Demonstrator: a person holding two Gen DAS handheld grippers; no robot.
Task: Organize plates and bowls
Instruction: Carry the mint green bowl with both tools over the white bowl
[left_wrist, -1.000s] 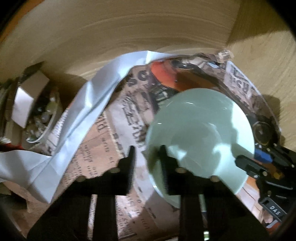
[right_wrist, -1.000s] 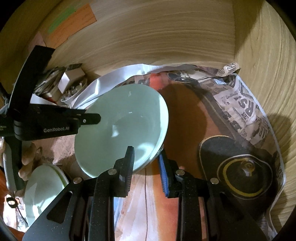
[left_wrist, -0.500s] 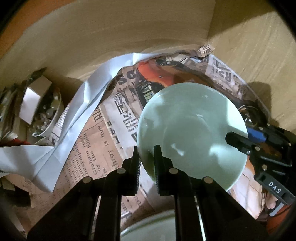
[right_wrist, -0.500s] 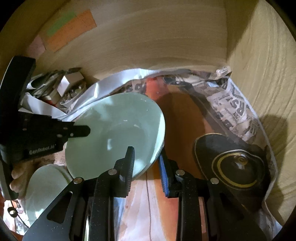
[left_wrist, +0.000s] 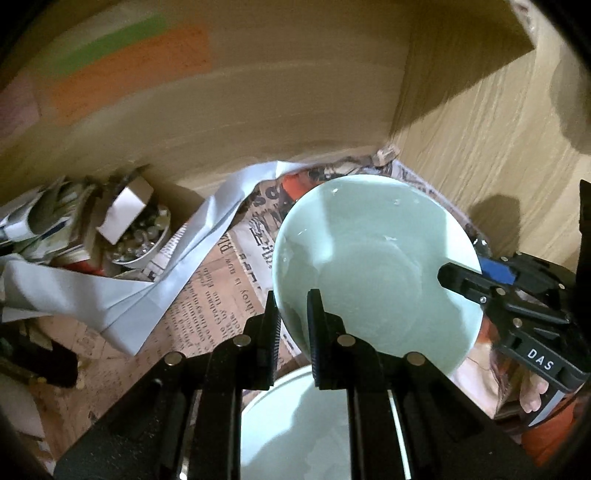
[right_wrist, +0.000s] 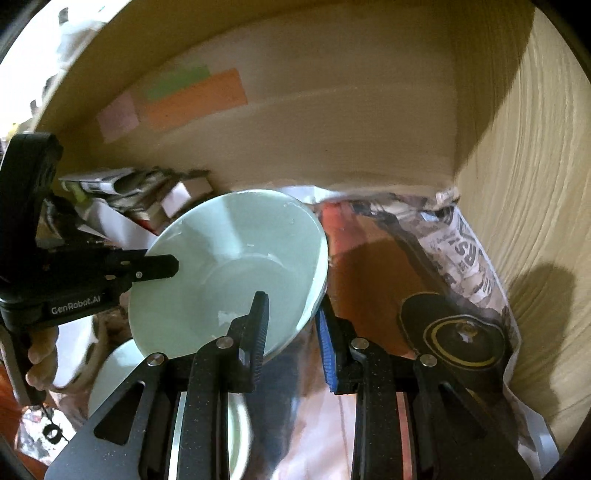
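Lifting pale green bowl (left_wrist: 373, 266) clear of the newspaper-lined shelf.
Left gripper (left_wrist: 291, 328) and right gripper (right_wrist: 291, 325) each clamp opposite rims; bowl now higher than earlier, ready for stacking.

A wood-grain cabinet interior is seen, its back panel (right_wrist: 332, 122) meeting a side panel (right_wrist: 535, 206) at a corner on the right. Coloured paper labels (right_wrist: 192, 96), green, orange and pink, are stuck on the back panel. The shelf floor is lined with printed newspaper (left_wrist: 207, 295), over which a creased white sheet (left_wrist: 122, 302) is draped. Clutter (left_wrist: 122, 229) is heaped in the left corner. Warm light and hard shadows are cast across the wood.
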